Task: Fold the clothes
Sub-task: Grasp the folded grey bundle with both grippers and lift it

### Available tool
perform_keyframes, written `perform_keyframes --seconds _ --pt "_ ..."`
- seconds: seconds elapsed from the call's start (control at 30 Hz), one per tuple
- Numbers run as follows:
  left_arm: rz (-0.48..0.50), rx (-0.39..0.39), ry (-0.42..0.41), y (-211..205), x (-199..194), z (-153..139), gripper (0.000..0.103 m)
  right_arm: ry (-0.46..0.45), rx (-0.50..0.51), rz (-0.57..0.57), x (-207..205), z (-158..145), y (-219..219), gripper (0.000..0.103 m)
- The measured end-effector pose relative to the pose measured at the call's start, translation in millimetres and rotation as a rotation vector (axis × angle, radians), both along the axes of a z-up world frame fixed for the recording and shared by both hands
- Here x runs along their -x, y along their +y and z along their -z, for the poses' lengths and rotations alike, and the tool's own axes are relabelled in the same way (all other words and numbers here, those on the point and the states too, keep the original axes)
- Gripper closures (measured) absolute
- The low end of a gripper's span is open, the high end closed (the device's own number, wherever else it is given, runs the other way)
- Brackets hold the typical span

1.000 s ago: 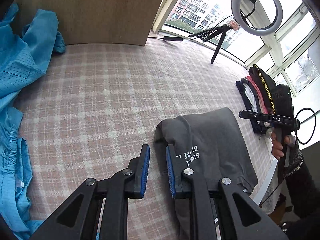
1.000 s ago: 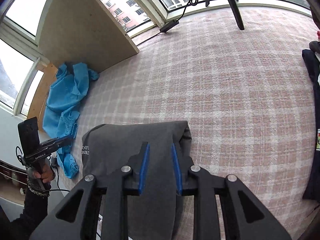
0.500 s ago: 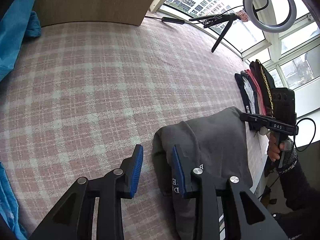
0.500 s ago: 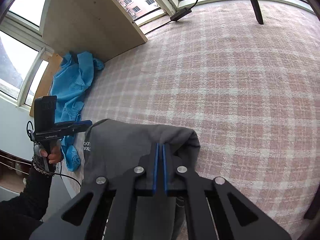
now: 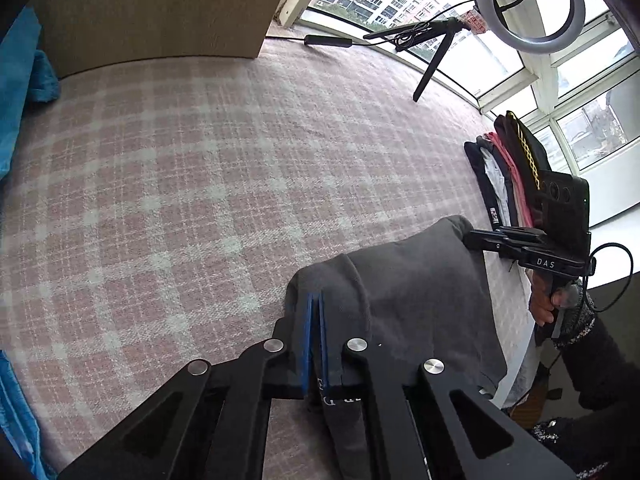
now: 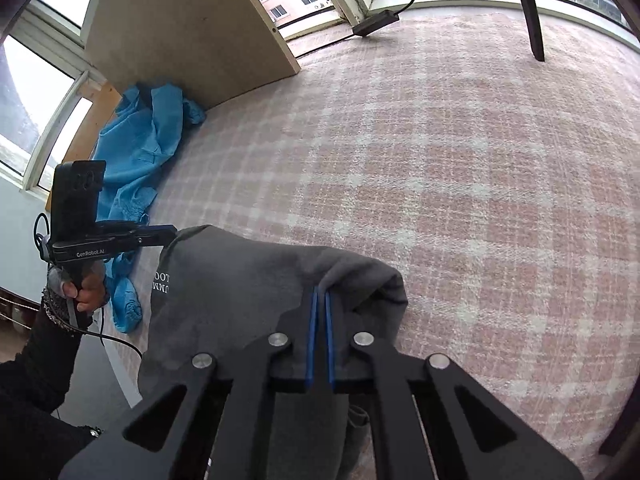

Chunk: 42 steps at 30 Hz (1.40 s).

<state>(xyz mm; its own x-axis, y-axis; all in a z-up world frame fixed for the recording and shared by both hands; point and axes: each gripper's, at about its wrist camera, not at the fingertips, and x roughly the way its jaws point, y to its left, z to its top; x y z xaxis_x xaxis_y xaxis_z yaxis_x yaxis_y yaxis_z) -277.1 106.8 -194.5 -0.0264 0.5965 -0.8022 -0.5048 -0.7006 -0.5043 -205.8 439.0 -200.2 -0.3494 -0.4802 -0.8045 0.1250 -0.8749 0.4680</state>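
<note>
Jaws clenched on both sides, each biting a fold of the grey garment [image 5: 412, 280]. My left gripper [image 5: 315, 300] pinches the cloth at its left corner, my right gripper [image 6: 321, 294] at the opposite corner; blue pads nearly meet, only thin fabric between them.

Garment position: it lies at the near edge of the pink checked surface [image 5: 200, 200], directly under and ahead of both pairs of jaws, part of it hanging toward me over the edge. White lettering shows near my left grip, partly hidden — not readable in full.

Governing relation: the garment's long axis runs side to side, from one grip to the other, so the held edge spans between my two hands. Neither hand is nearer; each holds its own corner. Open checked surface lies ahead of the held edge, away from me. In my judgement the coming move carries this edge forward or up, both hands together, to keep the span taut.

Surroundings: blue garment [image 6: 136, 176] heaped well to the left, stack of folded clothes [image 5: 508, 176] to the right — both apart from the work.
</note>
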Motion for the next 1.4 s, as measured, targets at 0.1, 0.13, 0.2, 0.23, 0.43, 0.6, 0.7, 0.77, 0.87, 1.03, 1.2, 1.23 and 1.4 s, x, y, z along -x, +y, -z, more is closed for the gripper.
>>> perform_keyframes --seconds 0.1,0.13,0.2,0.23,0.43,0.6,0.7,0.77,0.87,1.03,1.2,1.23,1.4 --pt "-0.01 0.001 0.081 -3.7 -4.9 -3.7 0.102 0.058 0.019 0.031 -14.9 -11.4 13.2 0.1" --pt "-0.015 0.008 0.062 -3.1 -2.4 2.2 0.102 0.049 0.004 0.04 -15.6 -7.3 16.0 0.1" --pt "-0.025 0.022 0.023 -1.8 2.8 14.1 0.102 0.019 0.008 0.04 -14.6 0.8 17.4 0.1" --pt "-0.029 0.026 0.009 -1.5 5.7 17.2 0.102 0.001 0.02 0.034 -13.4 4.8 16.9 0.1" --pt "-0.017 0.023 -0.037 1.9 26.5 13.4 0.071 -0.07 0.1 0.07 -8.4 -2.8 32.8 0.09" --pt "0.054 0.019 -0.148 26.3 30.0 34.6 0.074 -0.162 0.185 0.127 8.2 17.3 43.5 0.084" --pt "0.069 -0.016 -0.153 33.4 23.7 31.5 0.095 -0.124 0.129 0.107 9.3 18.1 28.1 0.098" --pt "0.021 -0.037 -0.116 23.8 21.1 18.5 0.093 -0.038 0.113 0.081 -0.5 0.9 23.4 0.1" --pt "-0.029 -0.016 -0.039 -2.6 15.0 -1.0 0.092 -0.001 0.056 0.056 -10.8 -12.5 27.9 0.099" --pt "-0.029 -0.033 -0.066 -40.2 -15.2 7.3 0.09 -0.062 -0.221 0.123 -15.1 -31.4 27.4 0.095" --pt "-0.035 -0.126 -0.117 -42.3 -60.8 31.4 0.084 -0.01 -0.13 -0.097 1.3 -57.1 -63.3 0.092" --pt "-0.039 -0.142 -0.123 -40.4 -69.3 36.1 0.084 -0.012 -0.13 -0.152 8.3 -56.3 -88.1 0.09" --pt "-0.087 -0.264 -0.065 -38.8 -91.1 36.0 0.088 -0.065 -0.26 -0.382 40.1 -33.7 -194.3 0.084"
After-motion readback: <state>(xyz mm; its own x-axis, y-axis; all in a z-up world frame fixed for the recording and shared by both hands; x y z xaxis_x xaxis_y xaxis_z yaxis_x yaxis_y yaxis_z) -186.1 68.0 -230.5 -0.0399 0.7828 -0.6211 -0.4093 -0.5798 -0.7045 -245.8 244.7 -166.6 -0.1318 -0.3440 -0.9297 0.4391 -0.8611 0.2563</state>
